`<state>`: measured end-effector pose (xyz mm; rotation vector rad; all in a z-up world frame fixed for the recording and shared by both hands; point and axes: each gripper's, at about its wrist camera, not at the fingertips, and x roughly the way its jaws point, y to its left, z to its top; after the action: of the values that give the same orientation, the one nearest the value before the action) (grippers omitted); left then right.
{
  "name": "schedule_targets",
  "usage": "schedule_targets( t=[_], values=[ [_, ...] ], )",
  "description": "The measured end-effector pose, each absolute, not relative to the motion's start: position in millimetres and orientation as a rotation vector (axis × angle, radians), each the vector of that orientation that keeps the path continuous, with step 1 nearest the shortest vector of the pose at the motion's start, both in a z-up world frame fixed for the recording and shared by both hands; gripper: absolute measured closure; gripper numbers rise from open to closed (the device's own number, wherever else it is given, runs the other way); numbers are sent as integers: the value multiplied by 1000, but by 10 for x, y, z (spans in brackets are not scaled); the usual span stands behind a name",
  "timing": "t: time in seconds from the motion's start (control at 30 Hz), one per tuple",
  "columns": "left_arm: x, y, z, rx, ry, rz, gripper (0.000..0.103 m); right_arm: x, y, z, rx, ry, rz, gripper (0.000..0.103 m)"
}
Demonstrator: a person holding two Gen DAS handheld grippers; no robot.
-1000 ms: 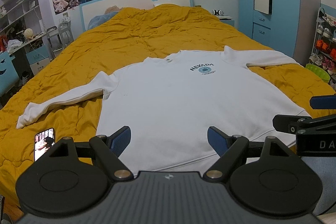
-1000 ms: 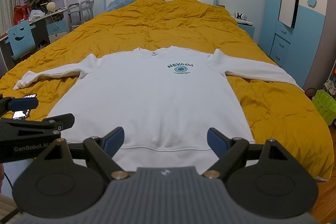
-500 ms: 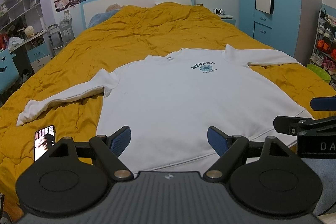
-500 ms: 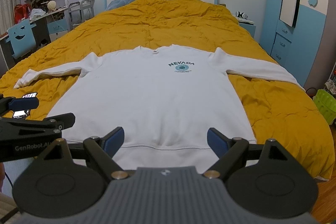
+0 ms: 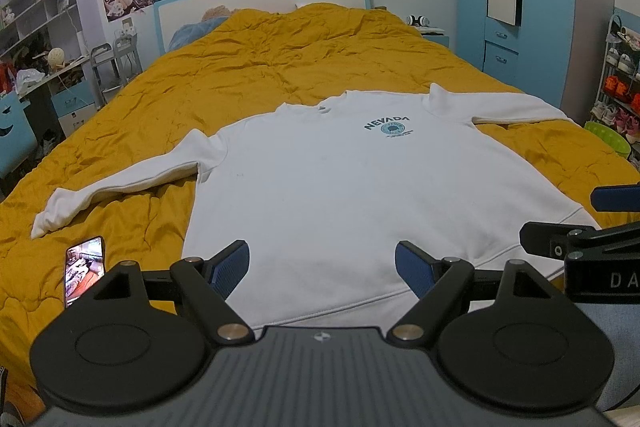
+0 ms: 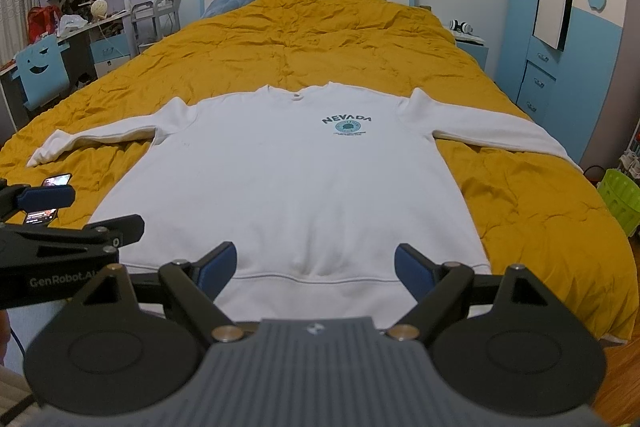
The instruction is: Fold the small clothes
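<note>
The white sweatshirt (image 6: 296,179) is lying flat, face up, on the yellow quilt (image 6: 320,43), sleeves spread, hem toward the grippers. The left gripper (image 5: 322,263) and right gripper (image 6: 316,265) are both hovering wide apart just short of that hem, holding nothing. A phone (image 5: 85,270) is lying left of the sweatshirt. The cloth looks soft, thick, limp; pinching a cuff or shoulder seam seems best.

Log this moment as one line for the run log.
stage: pre-grasp | left gripper: open | right gripper: open | sweatshirt: flat, unfolded, sleeves spread | phone: beside it
</note>
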<state>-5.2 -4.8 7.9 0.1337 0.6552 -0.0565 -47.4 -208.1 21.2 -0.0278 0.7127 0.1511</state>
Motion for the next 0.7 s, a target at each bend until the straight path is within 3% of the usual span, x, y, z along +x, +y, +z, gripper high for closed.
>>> schedule_targets(
  t=[0.7],
  values=[
    [-11, 10, -15, 117, 679, -48, 6, -436, -2062, 165, -33, 718, 156, 21]
  ],
)
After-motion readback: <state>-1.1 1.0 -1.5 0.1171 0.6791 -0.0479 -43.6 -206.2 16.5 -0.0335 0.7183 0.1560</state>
